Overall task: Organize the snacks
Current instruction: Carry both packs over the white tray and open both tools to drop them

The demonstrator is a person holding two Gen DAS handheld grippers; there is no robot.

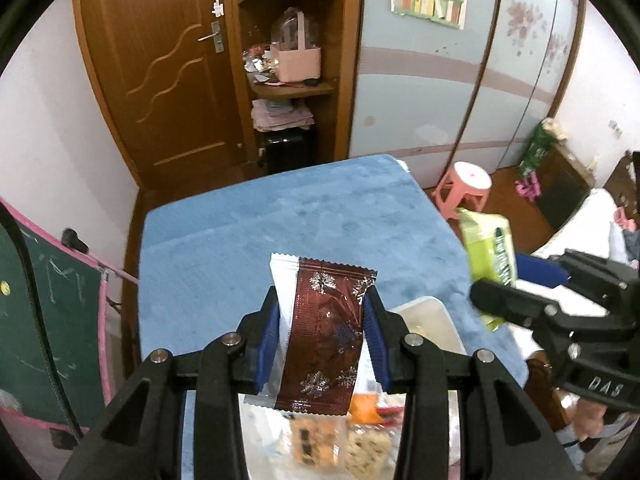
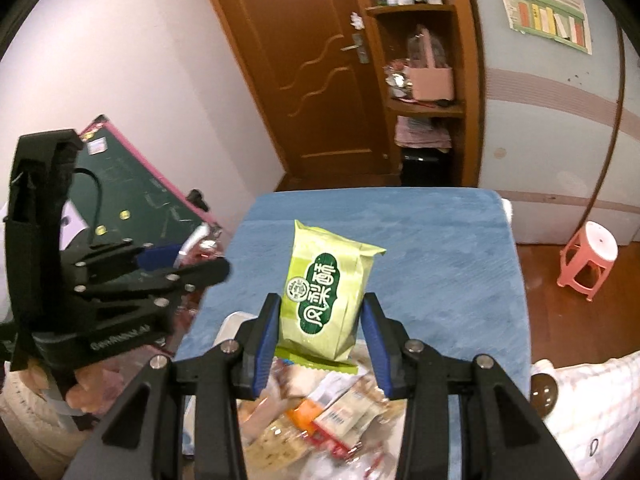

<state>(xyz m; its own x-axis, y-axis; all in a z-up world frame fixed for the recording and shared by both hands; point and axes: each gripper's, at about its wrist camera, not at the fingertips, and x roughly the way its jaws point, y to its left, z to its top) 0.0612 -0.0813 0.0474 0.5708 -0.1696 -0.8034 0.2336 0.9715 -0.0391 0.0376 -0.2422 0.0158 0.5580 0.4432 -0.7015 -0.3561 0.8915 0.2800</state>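
My left gripper (image 1: 322, 300) is shut on a brown and white snack packet (image 1: 322, 332) with snowflake prints, held upright above the blue table (image 1: 248, 240). My right gripper (image 2: 320, 304) is shut on a green snack packet (image 2: 324, 292), also held above the table; this packet also shows in the left wrist view (image 1: 490, 256). A pile of several loose snack packets (image 2: 320, 412) lies below both grippers at the table's near edge; it also shows in the left wrist view (image 1: 340, 440). The left gripper's body shows at the left of the right wrist view (image 2: 100, 280).
A white plastic container (image 1: 432, 316) sits on the table by the pile. A green chalkboard (image 1: 44, 312) leans at the left. A pink stool (image 1: 466, 188) stands on the floor at the right. A wooden door (image 1: 172, 68) and shelves (image 1: 288, 40) are behind the table.
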